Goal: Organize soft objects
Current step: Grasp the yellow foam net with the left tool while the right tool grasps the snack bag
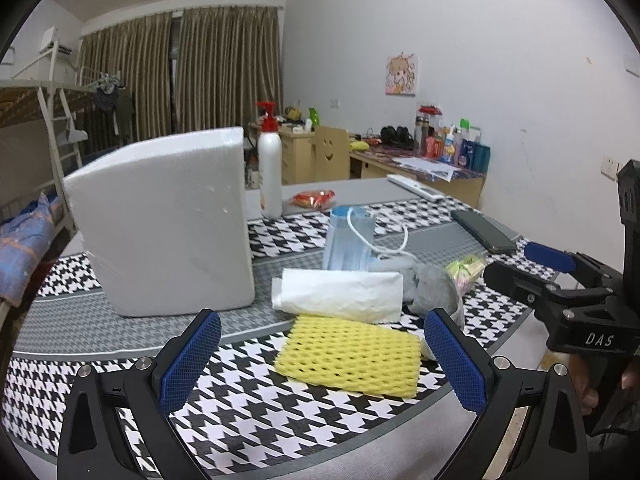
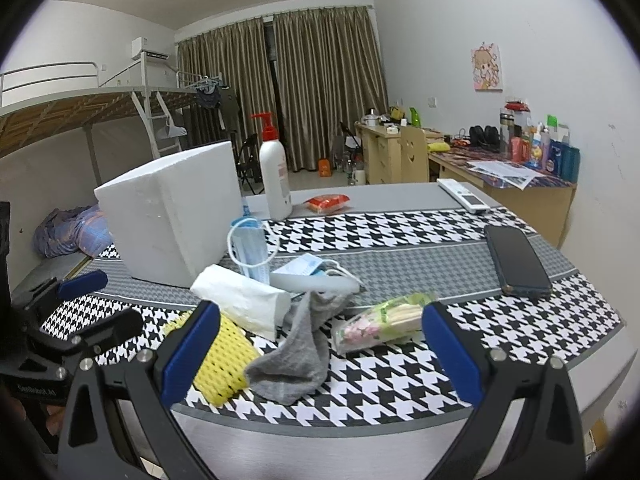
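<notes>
Both low at the near table edge point(image 1: 280, 468), facing far curtains; left wrist closer; shared central clutter.

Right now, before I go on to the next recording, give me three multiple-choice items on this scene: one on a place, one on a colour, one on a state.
1. Where does the dark phone lie?
A. on the table's right side, apart from the pile
B. on top of the foam box
C. under the sock

2. What colour is the foam net nearest the left gripper?
A. red
B. yellow
C. green

3. How does the right gripper stand?
A. shut on the sock
B. shut on the tissue
C. open, holding nothing

Answers: 1 A, it rests alone on the patterned cloth, right of the soft things. 2 B, the mesh sheet is plainly yellow. 3 C, its jaws are spread wide, with the grey sock lying loose between them.
</notes>
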The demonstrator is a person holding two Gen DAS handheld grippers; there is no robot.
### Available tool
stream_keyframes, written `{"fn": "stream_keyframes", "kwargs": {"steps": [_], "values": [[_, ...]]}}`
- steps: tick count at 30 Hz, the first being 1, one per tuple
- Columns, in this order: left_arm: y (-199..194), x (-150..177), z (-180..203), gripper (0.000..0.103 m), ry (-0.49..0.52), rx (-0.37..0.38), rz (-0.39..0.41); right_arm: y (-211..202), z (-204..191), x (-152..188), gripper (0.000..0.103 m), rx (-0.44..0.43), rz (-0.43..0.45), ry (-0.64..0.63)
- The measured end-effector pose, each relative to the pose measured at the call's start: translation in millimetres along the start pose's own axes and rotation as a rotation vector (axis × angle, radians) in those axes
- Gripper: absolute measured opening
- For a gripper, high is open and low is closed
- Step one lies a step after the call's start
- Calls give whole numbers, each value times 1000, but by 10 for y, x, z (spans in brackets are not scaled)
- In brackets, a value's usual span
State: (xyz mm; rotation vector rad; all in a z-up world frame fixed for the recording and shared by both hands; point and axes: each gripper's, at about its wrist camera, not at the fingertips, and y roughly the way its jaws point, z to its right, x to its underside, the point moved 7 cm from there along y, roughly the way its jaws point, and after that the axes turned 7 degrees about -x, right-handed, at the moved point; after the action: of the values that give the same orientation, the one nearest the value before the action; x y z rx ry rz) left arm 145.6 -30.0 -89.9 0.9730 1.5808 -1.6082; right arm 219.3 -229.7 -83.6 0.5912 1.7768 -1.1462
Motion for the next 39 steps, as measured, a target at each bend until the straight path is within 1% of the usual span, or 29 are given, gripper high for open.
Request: {"fn": "stream_keyframes", "kwargs": {"steps": [5, 12, 18, 22, 24, 28, 31, 33, 35, 37, 39], "values": [[134, 93, 59, 102, 7, 13, -53, 77, 83, 61, 102, 10, -29, 12], [345, 179, 91, 102, 2, 19, -112, 124, 204, 104, 102, 26, -44, 29], [521, 265, 73, 101, -15, 13, -183, 196, 309, 152, 102, 33, -71, 57], [587, 275, 78, 100, -14, 6, -205, 241, 361, 183, 102, 45, -85, 61], [623, 283, 94, 97, -11, 13, -221, 258, 386, 199, 102, 43, -89, 70], [729, 296, 119, 94, -5, 11, -260, 294, 441, 209, 102, 45, -98, 82], [773, 293, 121, 92, 4, 7, -273, 327, 488, 218, 102, 46, -105, 96], [810, 292, 134, 86, 11, 13, -286, 360, 514, 224, 102, 47, -114, 102], [838, 310, 143, 84, 17, 14, -303, 380, 518, 221, 102, 47, -115, 100], [843, 316, 151, 84, 12, 14, -305, 407, 536, 214, 102, 49, -119, 104], [854, 319, 162, 80, 16, 19, -309, 432, 562, 212, 102, 45, -128, 119]]}}
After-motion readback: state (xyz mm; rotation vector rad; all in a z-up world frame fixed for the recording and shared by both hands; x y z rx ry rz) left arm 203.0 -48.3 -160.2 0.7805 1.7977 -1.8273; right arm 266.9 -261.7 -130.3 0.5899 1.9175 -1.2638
